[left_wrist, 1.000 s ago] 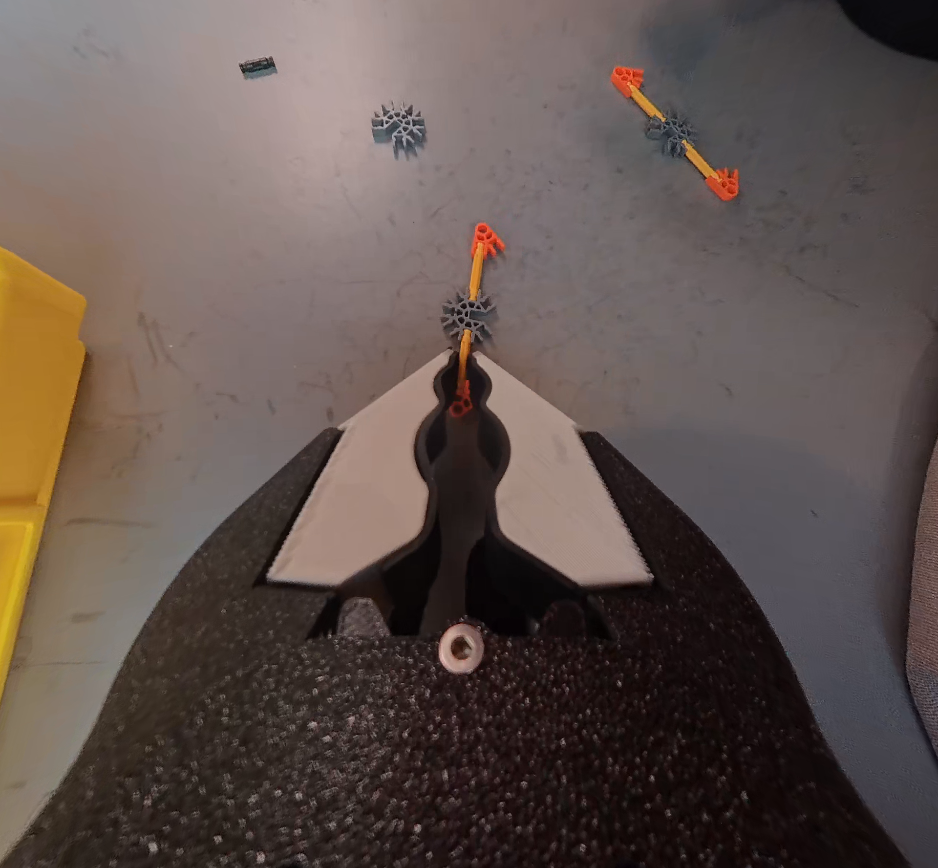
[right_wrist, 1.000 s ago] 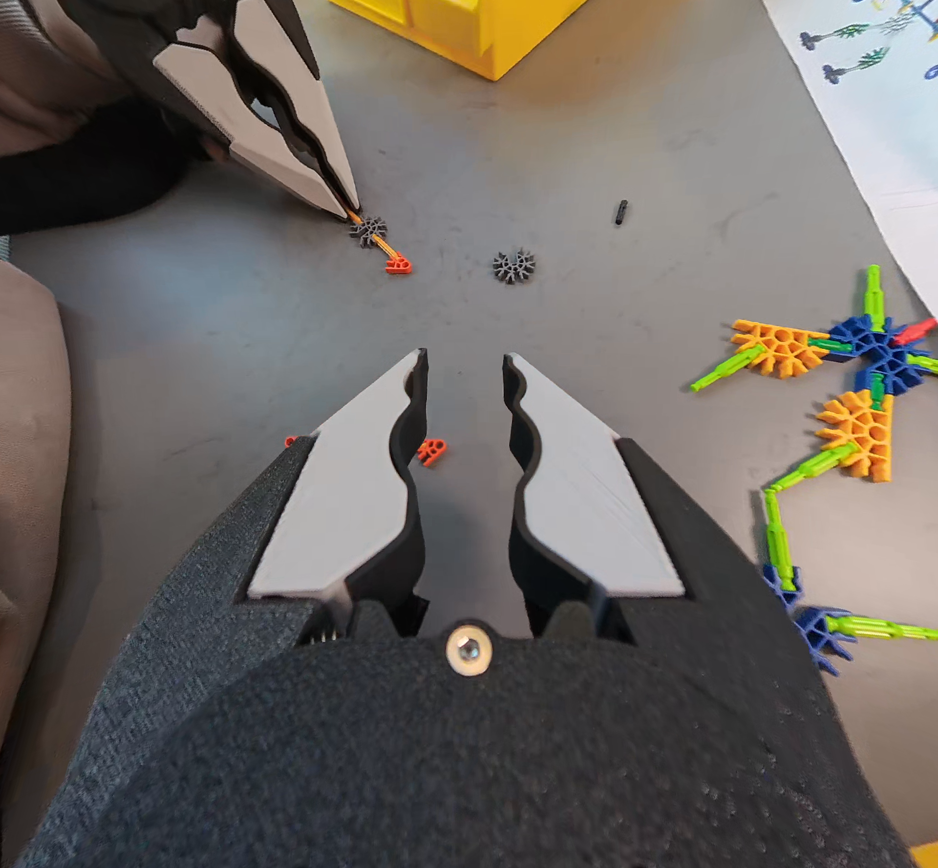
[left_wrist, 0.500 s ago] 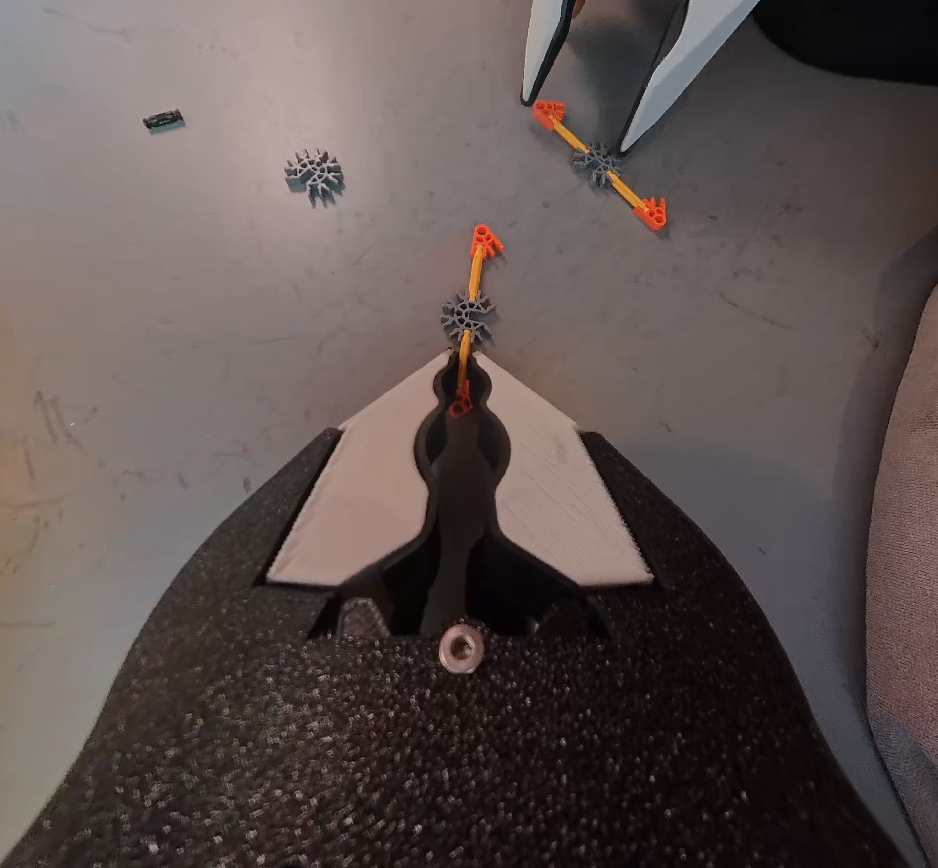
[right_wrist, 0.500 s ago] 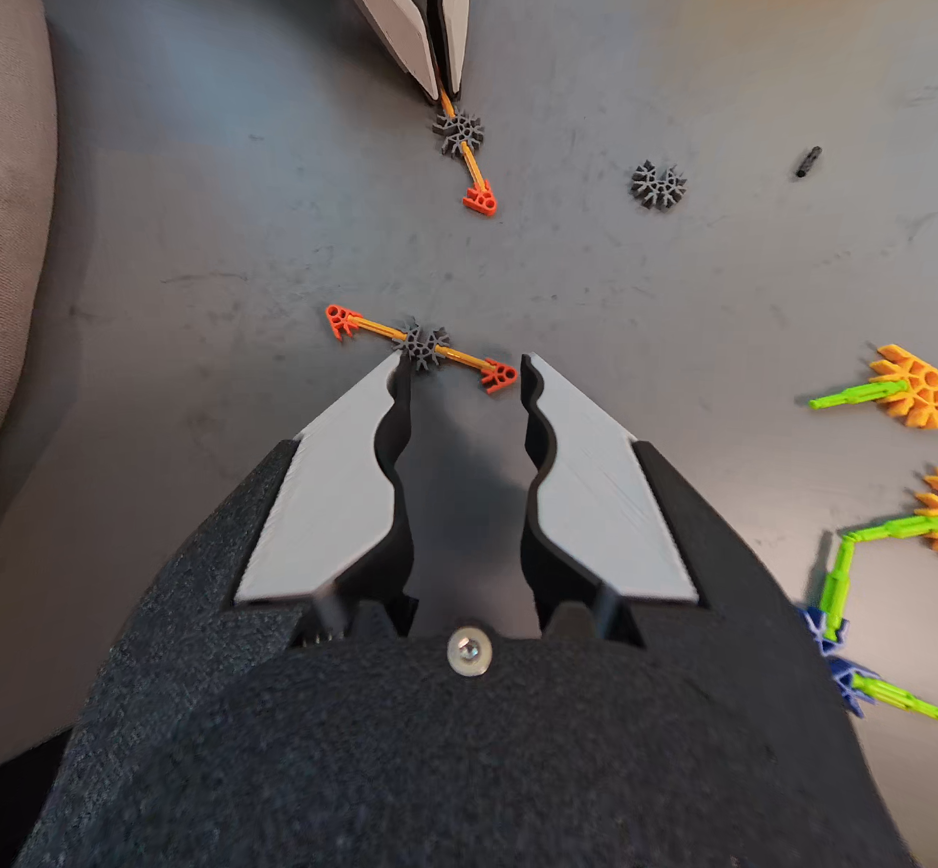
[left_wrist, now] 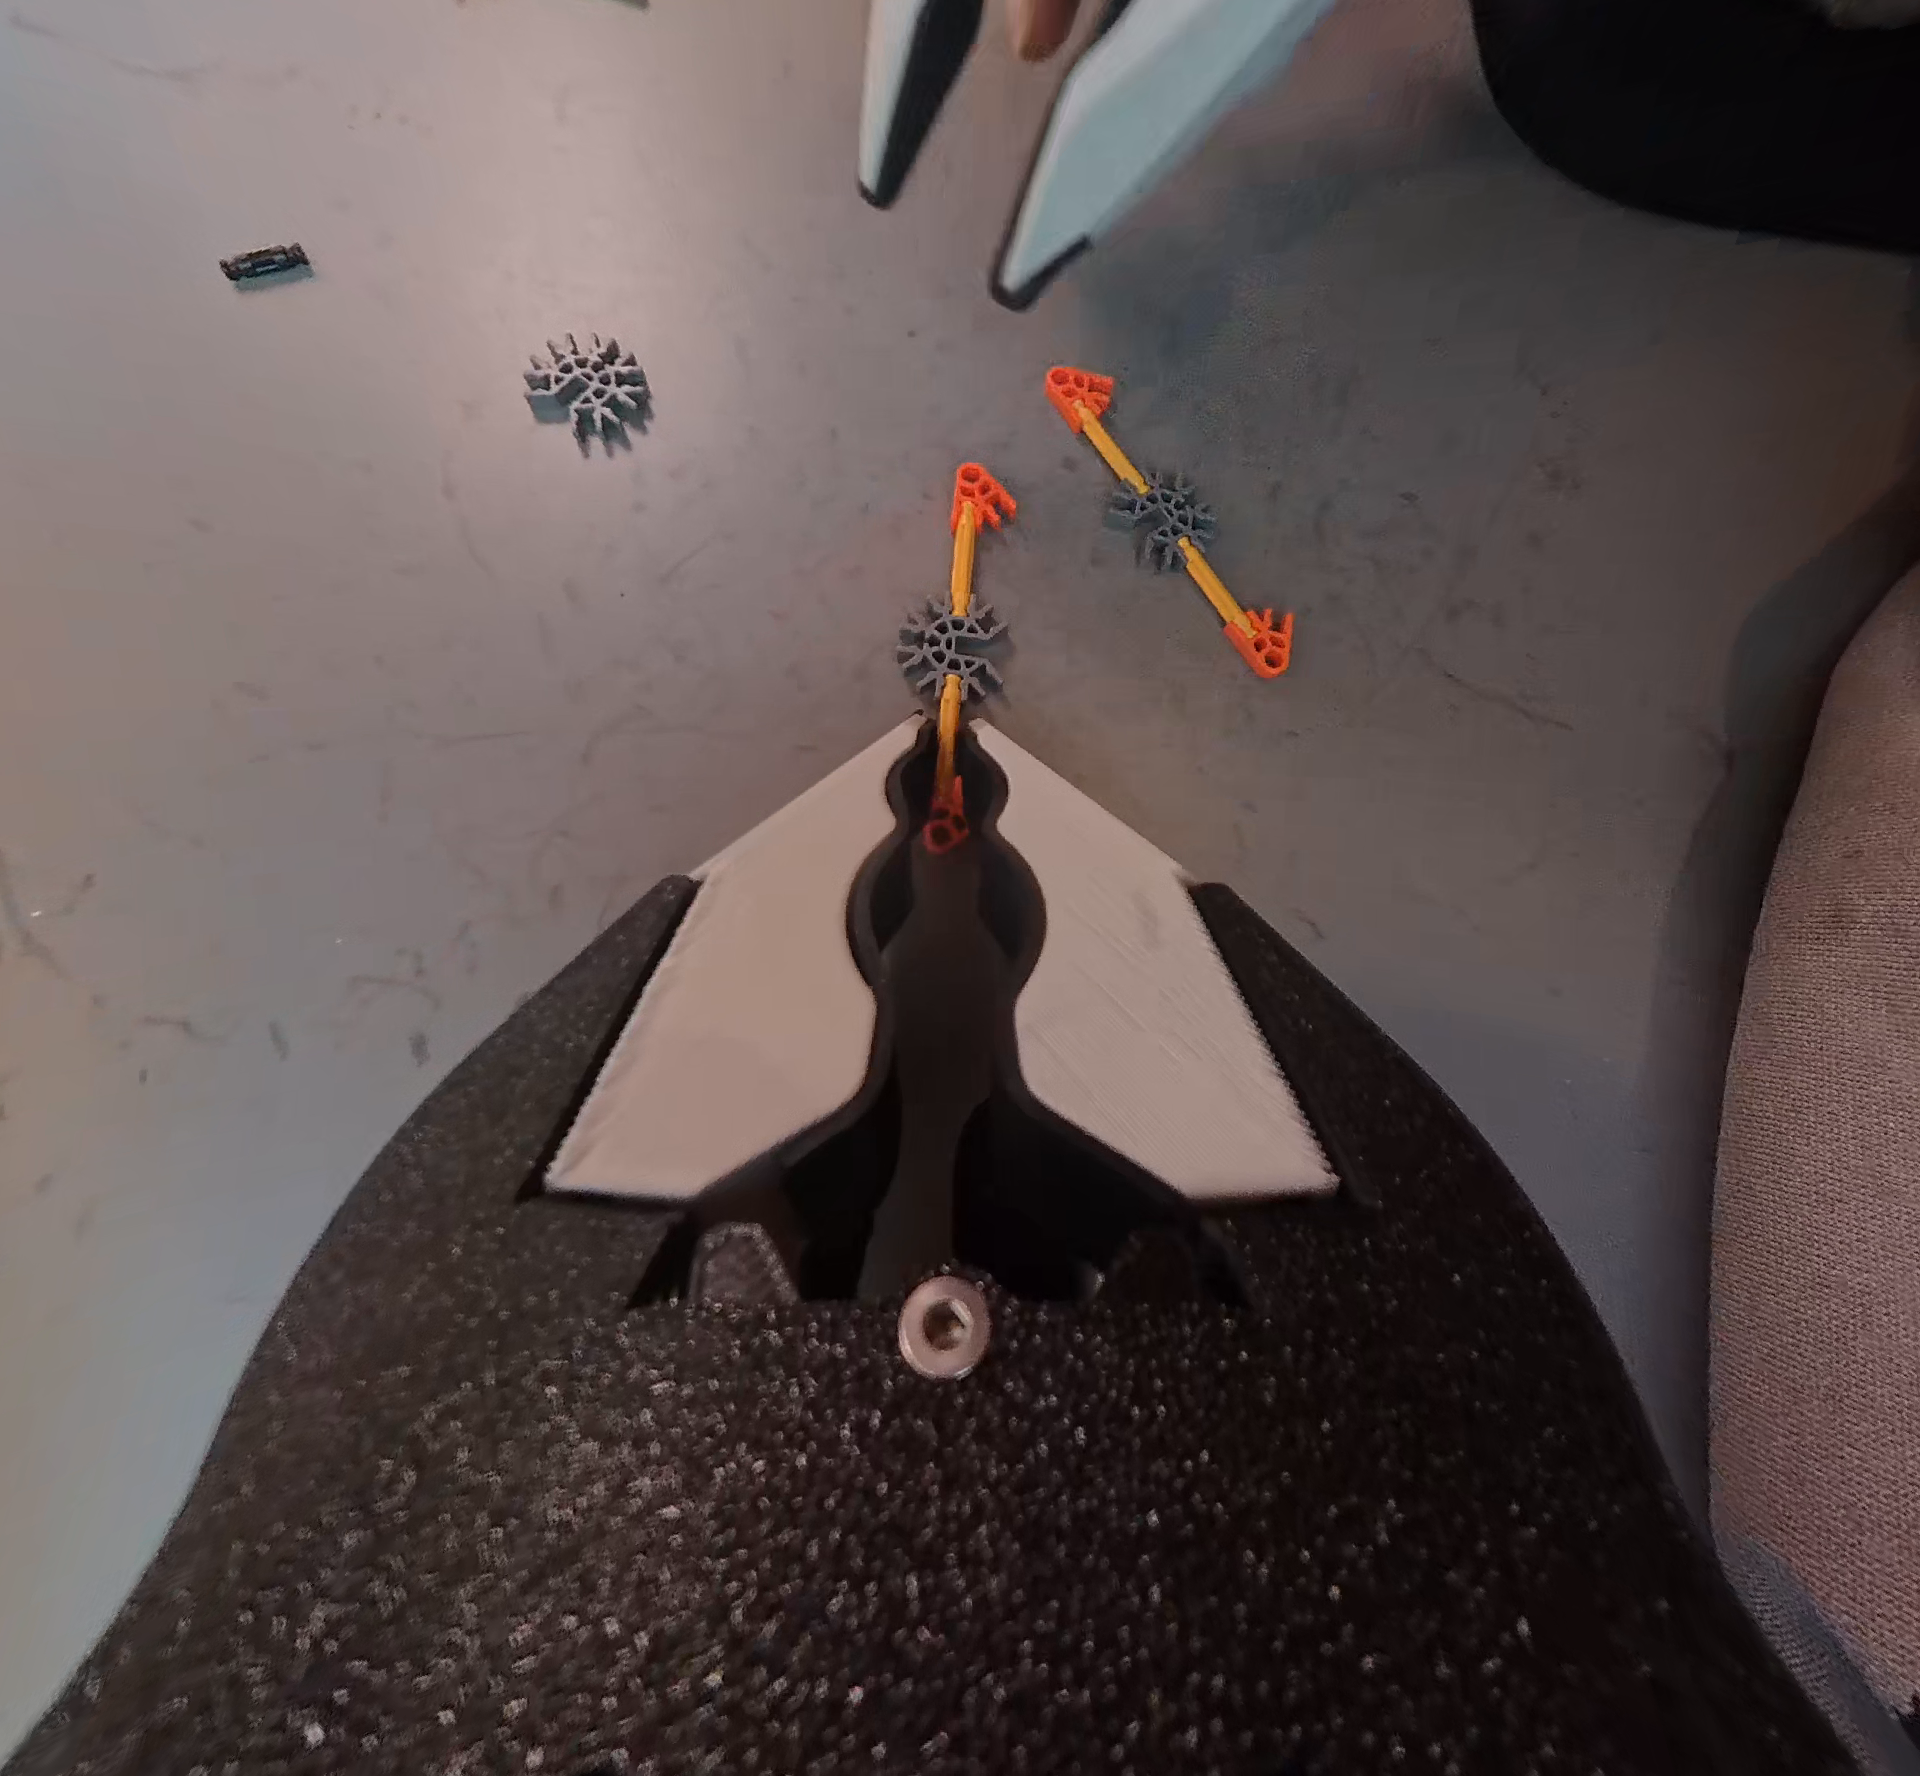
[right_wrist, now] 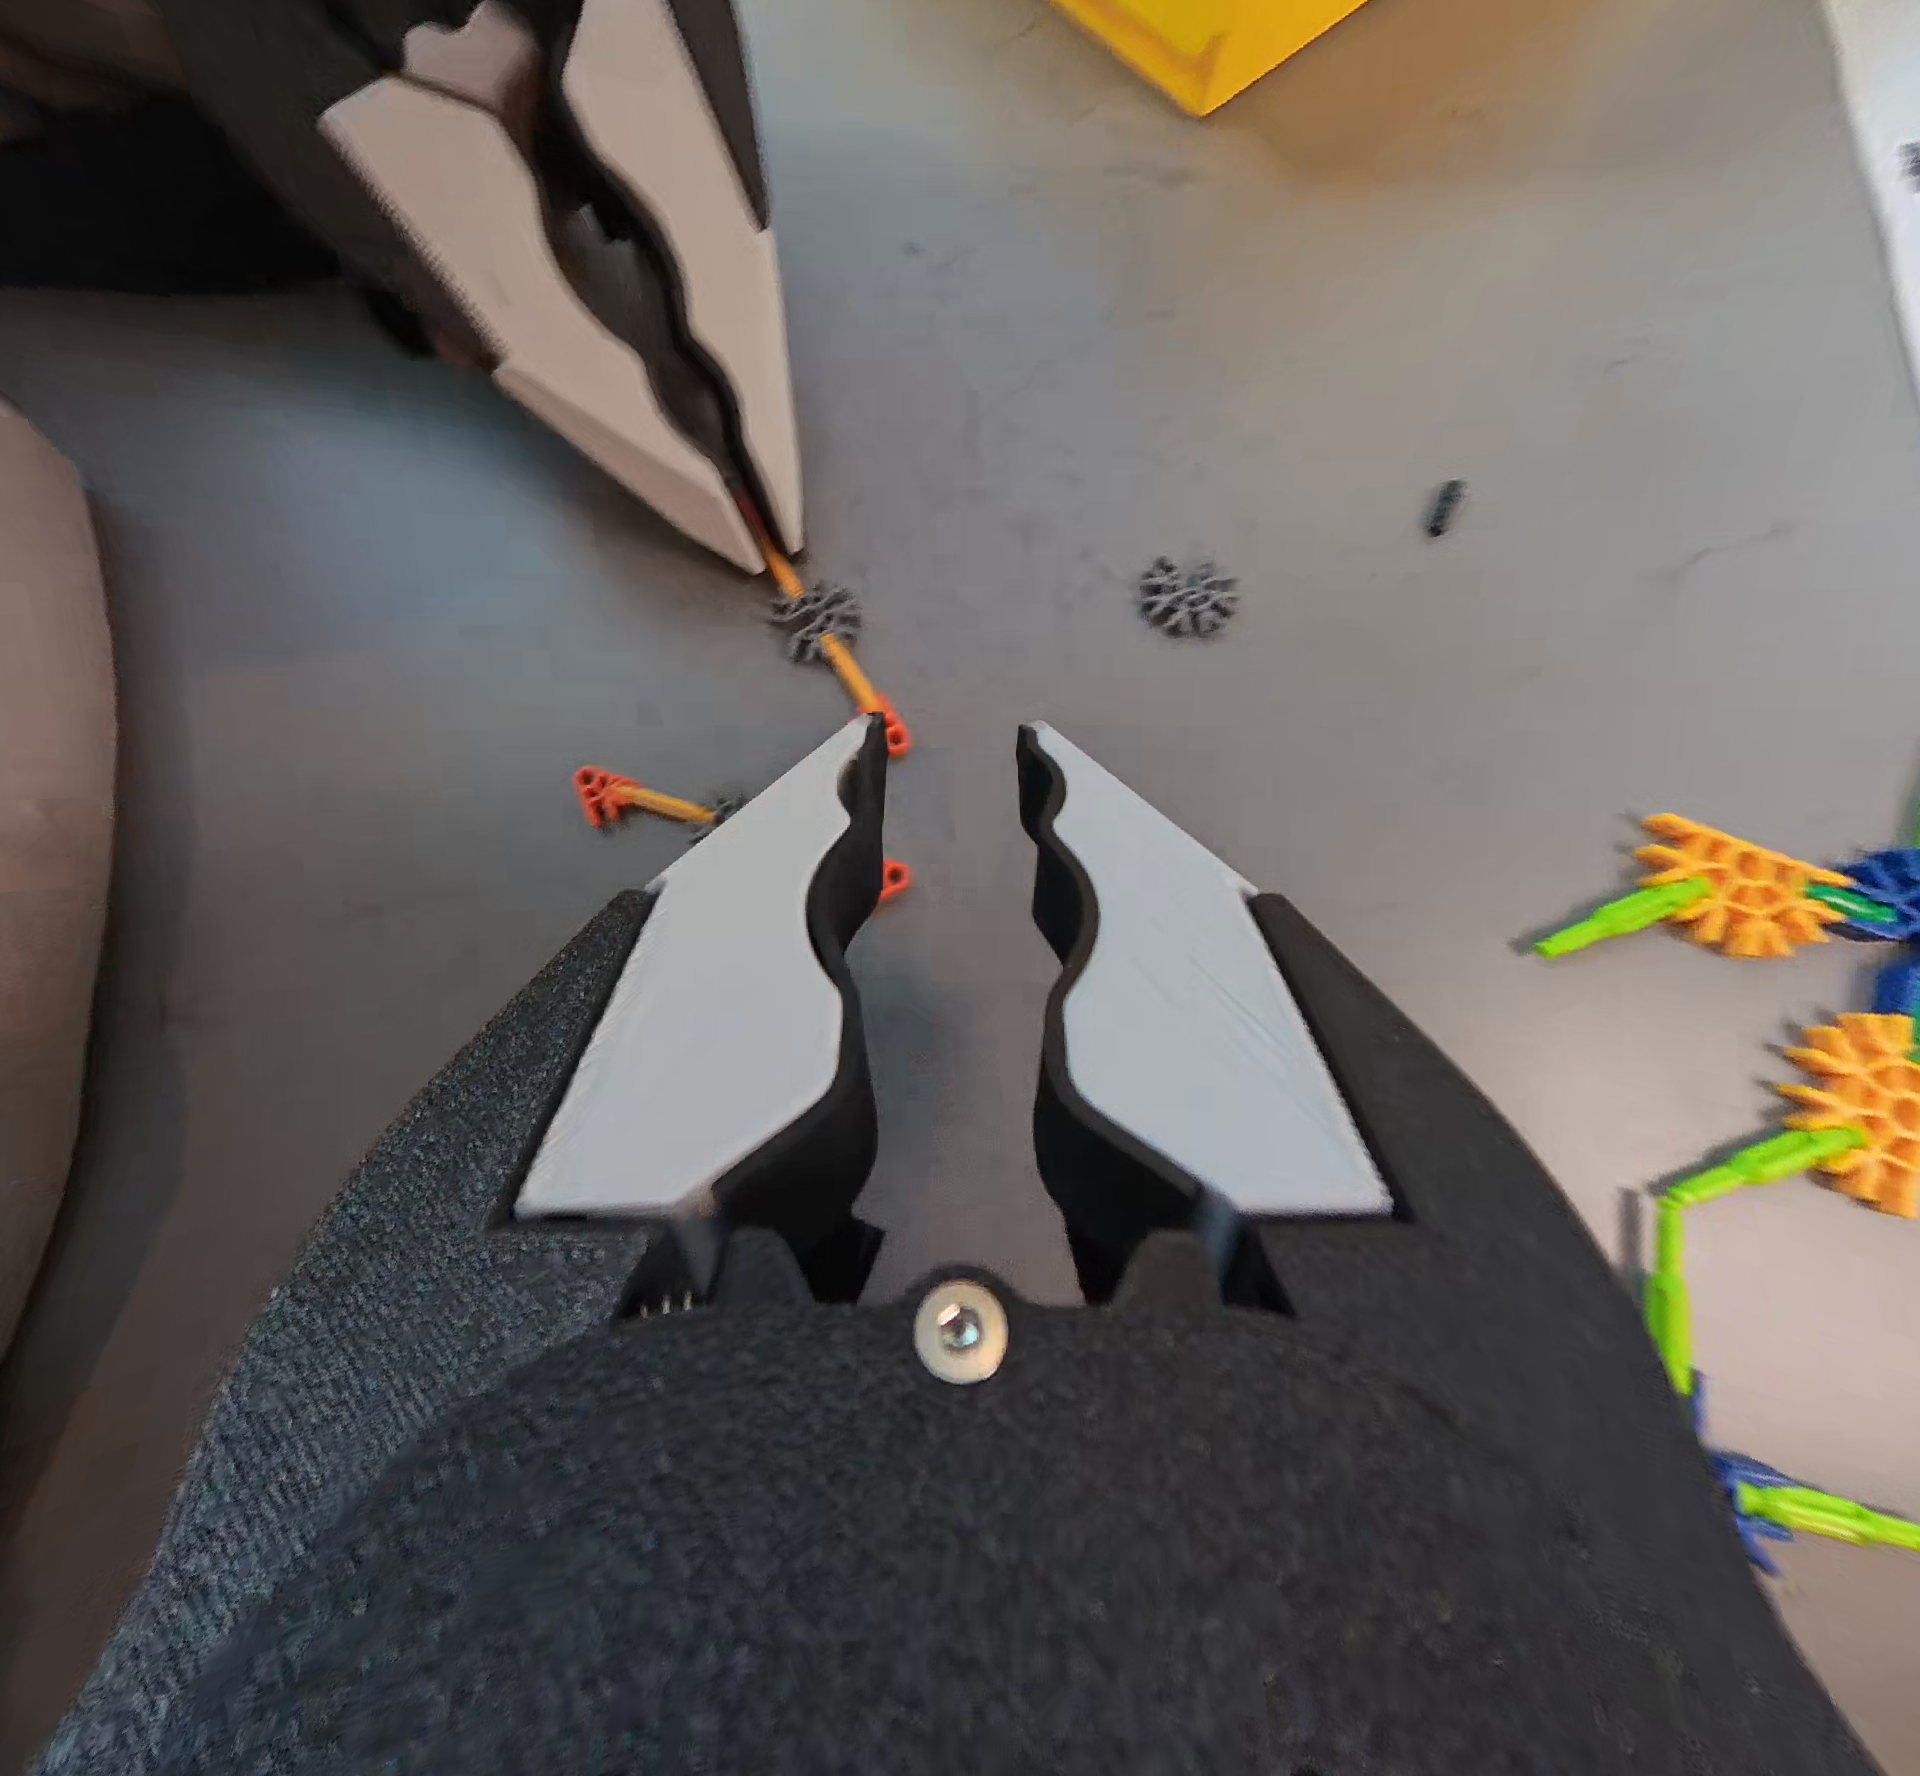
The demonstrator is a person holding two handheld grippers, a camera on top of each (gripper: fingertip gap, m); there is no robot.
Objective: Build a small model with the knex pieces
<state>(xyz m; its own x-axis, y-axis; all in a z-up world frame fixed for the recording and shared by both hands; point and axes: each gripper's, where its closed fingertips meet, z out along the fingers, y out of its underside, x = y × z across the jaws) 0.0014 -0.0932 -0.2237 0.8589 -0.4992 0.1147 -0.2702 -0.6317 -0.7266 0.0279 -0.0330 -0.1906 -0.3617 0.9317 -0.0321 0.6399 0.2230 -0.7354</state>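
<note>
The left gripper (left_wrist: 948, 729) is clamped on one orange end of a rod piece (left_wrist: 956, 630), whose grey hub sits just beyond its tips. The right gripper (right_wrist: 951, 739) hangs spread and empty above the grey table (right_wrist: 1299, 355); a second rod piece (left_wrist: 1172, 521) lies just right of the held one.

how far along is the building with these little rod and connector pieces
Two matching sticks look assembled: each an orange rod through a grey snowflake connector with red end caps. The left gripper is shut on one stick; the other lies on the grey table. The right gripper is open, empty. A loose grey snowflake connector remains unused.
</note>
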